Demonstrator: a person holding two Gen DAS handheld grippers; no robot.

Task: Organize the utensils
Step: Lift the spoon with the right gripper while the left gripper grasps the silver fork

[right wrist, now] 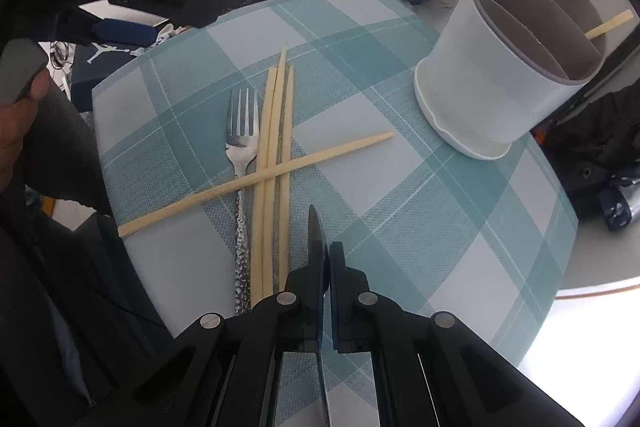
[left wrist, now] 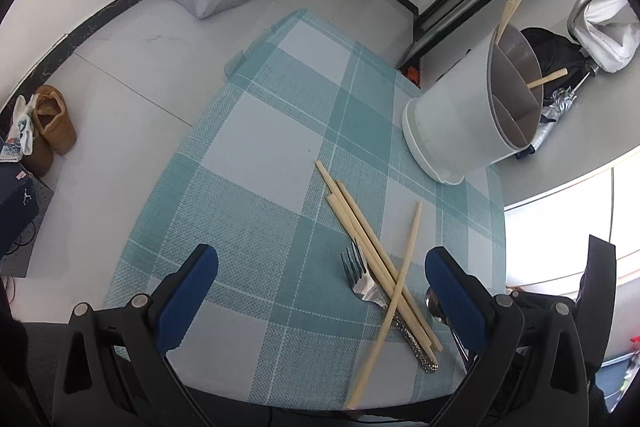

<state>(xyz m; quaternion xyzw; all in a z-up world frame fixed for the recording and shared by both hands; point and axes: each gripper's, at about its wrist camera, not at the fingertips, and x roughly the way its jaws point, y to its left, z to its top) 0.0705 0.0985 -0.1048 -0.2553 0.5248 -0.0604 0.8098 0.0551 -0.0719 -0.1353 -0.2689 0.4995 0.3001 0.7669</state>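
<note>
**A:** So the chopsticks (right wrist: 276,163) are lying in a loose bundle on the checked tablecloth (right wrist: 440,227), one more is sitting crosswise on top of them, and a fork (right wrist: 240,155) is lying right beside them, touching. A few chopsticks are already standing in the divided white holder (right wrist: 492,75) further back on the table.

**B:** What are the grippers doing?

**A:** The left gripper (left wrist: 320,291) is hovering with its blue fingers (left wrist: 192,291) spread wide over the pile — nothing between them yet. The right gripper (right wrist: 325,255) is squeezing shut on something thin and dark, looks like a knife blade (right wrist: 316,227) poking out past the tips. A spoon (left wrist: 434,301) is peeking out behind the left gripper's right finger.

**B:** What's likely to go sideways?

**A:** My guess — the crossed chopstick. If the left one is closing on the bundle, that top stick is probably pivoting off or rolling toward the table edge, since one end is already hanging near it. It could also be catching the fork along with the sticks because they're lying so tight together.
</note>
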